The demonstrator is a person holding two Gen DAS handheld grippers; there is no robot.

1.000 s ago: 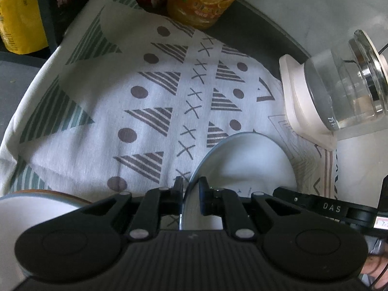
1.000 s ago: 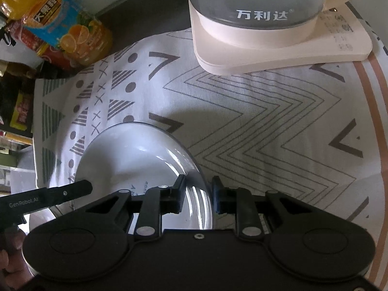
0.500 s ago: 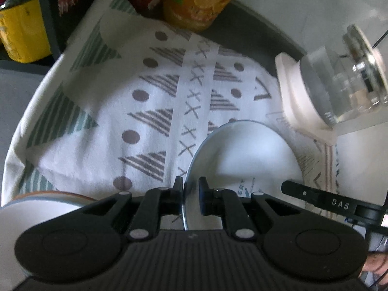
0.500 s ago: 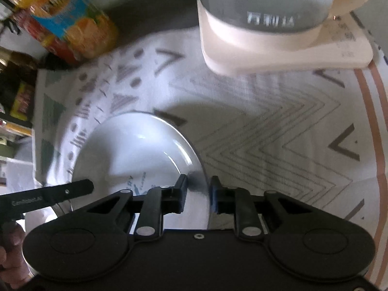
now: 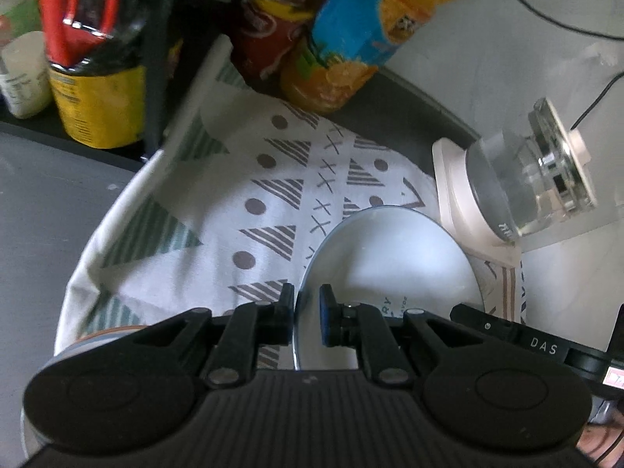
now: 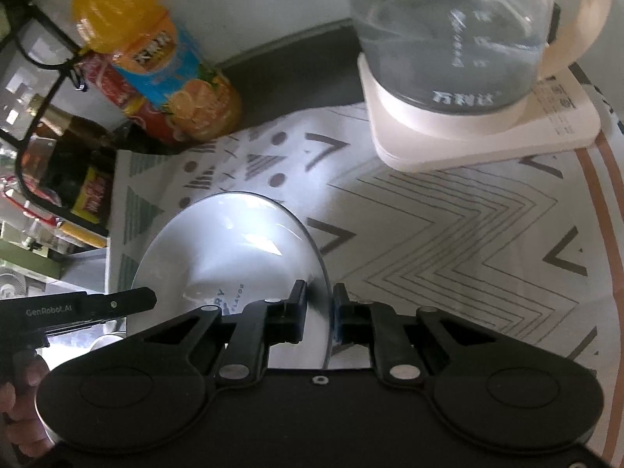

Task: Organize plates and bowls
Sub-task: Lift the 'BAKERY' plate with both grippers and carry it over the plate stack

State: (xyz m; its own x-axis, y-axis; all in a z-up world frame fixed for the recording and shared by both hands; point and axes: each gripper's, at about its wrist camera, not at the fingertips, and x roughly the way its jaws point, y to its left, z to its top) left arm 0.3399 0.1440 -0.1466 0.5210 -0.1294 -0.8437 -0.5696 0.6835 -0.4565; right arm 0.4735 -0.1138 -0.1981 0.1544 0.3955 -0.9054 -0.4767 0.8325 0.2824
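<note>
The table (image 5: 46, 210) is grey, and over it lies a white patterned cloth (image 5: 218, 210) with triangles, dots and crosses. On the cloth, beyond the plate (image 5: 394, 257), a glass kettle (image 6: 456, 39) stands on its cream base; its lid is cut off in the right wrist view and its lettering is blurred. An orange juice bottle (image 6: 163, 70) and a red can (image 5: 269, 35) stand at the cloth's far edge from the plate, both smeared by motion. A second dish (image 5: 50, 362) lies just left of the plate, mostly hidden behind my left gripper's body.

My left gripper (image 5: 306, 314) is clamped on the plate's left rim, pointing steeply down. My right gripper (image 6: 318, 312) pinches the opposite rim; its jaws have just been closing, with the rim between them. The plate is white, tilted, with partly legible print near its centre. Whether its near edge touches the cloth I cannot tell, as both grippers cover it.

Between plate and kettle base, bare cloth shows. To the plate's right the zigzag-patterned cloth is free up to a brown border line (image 6: 608, 210).
</note>
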